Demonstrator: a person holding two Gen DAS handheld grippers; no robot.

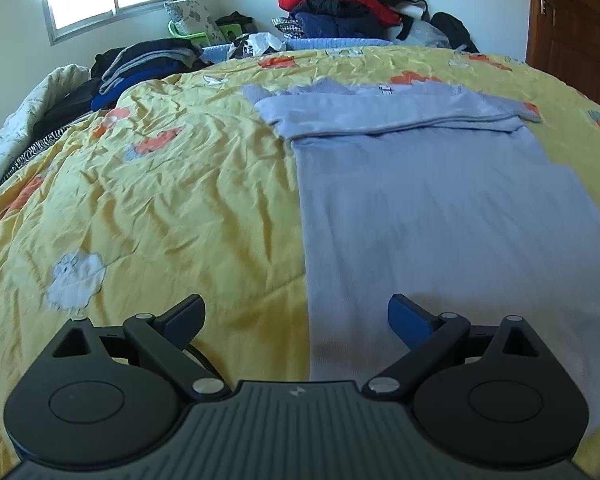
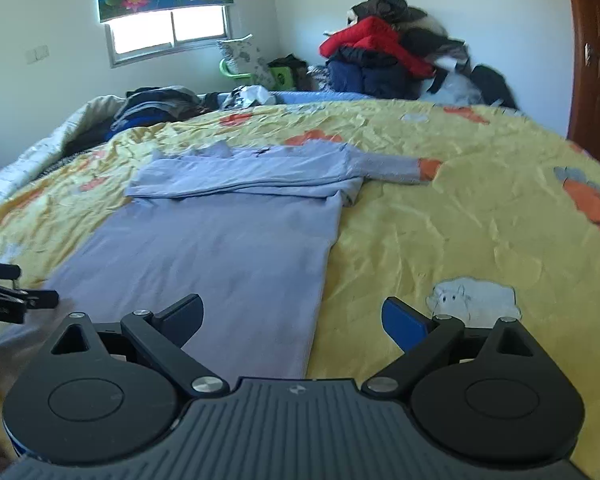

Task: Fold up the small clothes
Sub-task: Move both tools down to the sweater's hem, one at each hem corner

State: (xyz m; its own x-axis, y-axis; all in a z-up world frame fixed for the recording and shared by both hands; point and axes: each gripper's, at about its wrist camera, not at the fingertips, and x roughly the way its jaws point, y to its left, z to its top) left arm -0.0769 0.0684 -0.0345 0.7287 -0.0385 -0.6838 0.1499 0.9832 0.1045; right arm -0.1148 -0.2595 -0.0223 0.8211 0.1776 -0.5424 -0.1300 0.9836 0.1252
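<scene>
A grey top (image 1: 440, 200) lay flat on the yellow quilt (image 1: 160, 184), sleeves folded across. Both tongs, left (image 1: 296, 320) and right (image 2: 292, 318), hovered released, grasping nothing.

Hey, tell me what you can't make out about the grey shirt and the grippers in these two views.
- Grey shirt near hem: both views, hidden behind the gripper bodies.
- Chest mark: too small to read in either view.
- Shirt's right side: left wrist view, cut off by the frame edge.
- Left gripper: right wrist view, mostly cut off at the left edge.
</scene>
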